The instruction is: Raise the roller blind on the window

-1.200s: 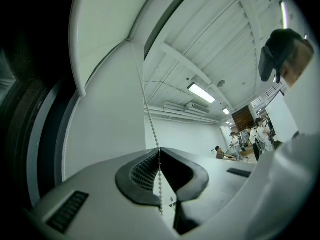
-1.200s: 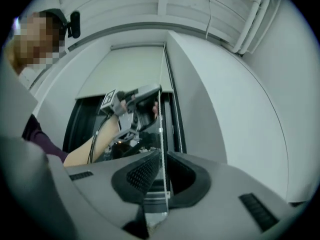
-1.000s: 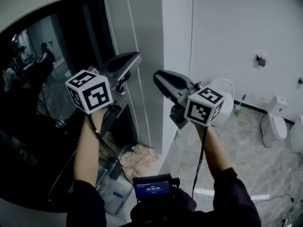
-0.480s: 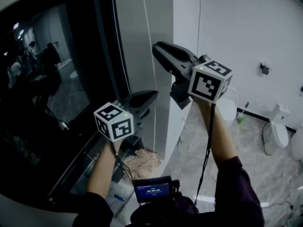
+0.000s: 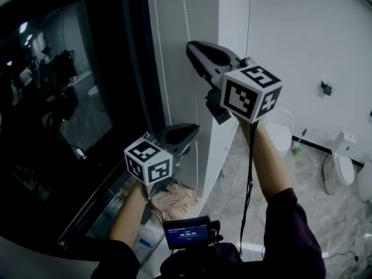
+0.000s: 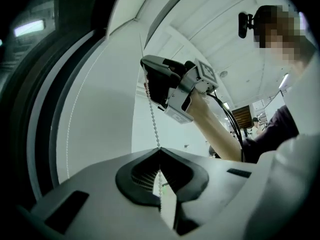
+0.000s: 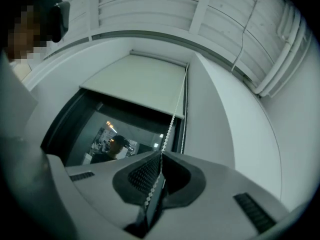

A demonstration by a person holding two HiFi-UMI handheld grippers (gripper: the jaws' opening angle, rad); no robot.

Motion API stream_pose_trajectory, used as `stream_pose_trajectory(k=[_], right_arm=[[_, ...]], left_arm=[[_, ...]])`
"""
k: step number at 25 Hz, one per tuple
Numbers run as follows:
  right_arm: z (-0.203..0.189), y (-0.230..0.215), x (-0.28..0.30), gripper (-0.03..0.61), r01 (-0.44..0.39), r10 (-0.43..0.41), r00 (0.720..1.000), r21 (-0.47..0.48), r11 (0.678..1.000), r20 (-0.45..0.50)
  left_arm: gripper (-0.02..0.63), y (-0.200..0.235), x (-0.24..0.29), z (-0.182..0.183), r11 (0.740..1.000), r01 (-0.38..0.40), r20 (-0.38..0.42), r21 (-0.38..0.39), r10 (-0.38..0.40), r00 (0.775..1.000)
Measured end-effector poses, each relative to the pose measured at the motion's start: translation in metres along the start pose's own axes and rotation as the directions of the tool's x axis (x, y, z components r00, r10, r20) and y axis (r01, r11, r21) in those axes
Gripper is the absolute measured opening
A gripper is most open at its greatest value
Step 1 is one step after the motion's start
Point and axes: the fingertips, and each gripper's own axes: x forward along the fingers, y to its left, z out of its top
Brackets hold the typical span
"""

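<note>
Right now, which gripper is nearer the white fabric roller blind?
Right. The right gripper grips the white bead chain higher up, closer beneath the blind; the left gripper holds the chain below it.

Bead chain point(image 6: 152, 115) hung right of the window point(image 5: 75, 121).
On it the right gripper point(image 5: 192, 49) is set above the left gripper point(image 5: 194, 132); a toilet point(image 5: 340, 156) is seemingly placed farther right.

Nothing is reading clearly as a word or a number. The small screen point(image 5: 187, 232) low in the head view is glowing with bluish lines of characters, but they are showing too small to make out. The left cube point(image 5: 149, 161) on the left gripper point(image 5: 195, 131) and the right cube point(image 5: 251, 93) on the right gripper point(image 5: 192, 46) are showing only black-and-white square markers, no letters.
</note>
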Motion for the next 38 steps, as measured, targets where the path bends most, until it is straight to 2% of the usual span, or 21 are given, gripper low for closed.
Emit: stream_pose_trajectory(k=[2,5,10,15,18,21,24,30,35,38], right_arm=[[0.001,-0.002,-0.004,0.017,0.047,-0.046,0.999,-0.104,0.993,0.011],[0.004,0.0,-0.011,0.017,0.102,-0.099,0.995,-0.256,0.961,0.025],[-0.014,0.012,-0.023,0.015,0.116,-0.139,0.99,-0.432,0.894,-0.023],[-0.069,0.017,-0.049,0.015,0.083,-0.165,0.979,-0.519,0.851,-0.115],[-0.104,0.026,-0.065,0.016,0.05,-0.188,0.963,-0.563,0.825,-0.191],[-0.136,0.036,-0.076,0.015,0.027,-0.186,0.959,-0.589,0.808,-0.211],[-0.163,0.043,-0.083,0.015,-0.003,-0.179,0.953,-0.596,0.803,-0.245],[-0.198,0.064,-0.096,0.015,-0.082,-0.116,0.942,-0.551,0.83,-0.314],[-0.2,0.065,-0.098,0.016,-0.085,-0.101,0.945,-0.531,0.843,-0.311],[-0.197,0.069,-0.097,0.015,-0.09,-0.088,0.949,-0.527,0.845,-0.303]], left_arm=[[0.014,0.001,0.0,0.002,0.997,-0.042,-0.003,0.069,0.042,0.999],[0.014,0.005,-0.007,0.017,0.977,-0.112,0.032,0.181,0.108,0.994],[0.015,0.016,-0.029,0.087,0.963,-0.175,0.177,0.206,0.139,0.974],[0.015,0.032,-0.034,0.134,0.941,-0.233,0.224,0.244,0.179,0.958],[0.015,0.04,-0.03,0.146,0.932,-0.253,0.227,0.26,0.196,0.954],[0.015,0.041,-0.023,0.148,0.926,-0.254,0.217,0.28,0.196,0.956],[0.015,0.04,-0.014,0.145,0.924,-0.249,0.198,0.291,0.197,0.96],[0.015,0.042,0.002,0.129,0.929,-0.248,0.146,0.275,0.214,0.966],[0.017,0.042,0.009,0.131,0.957,-0.195,0.138,0.216,0.167,0.976],[0.015,0.038,0.013,0.135,0.961,-0.178,0.131,0.213,0.152,0.98]])
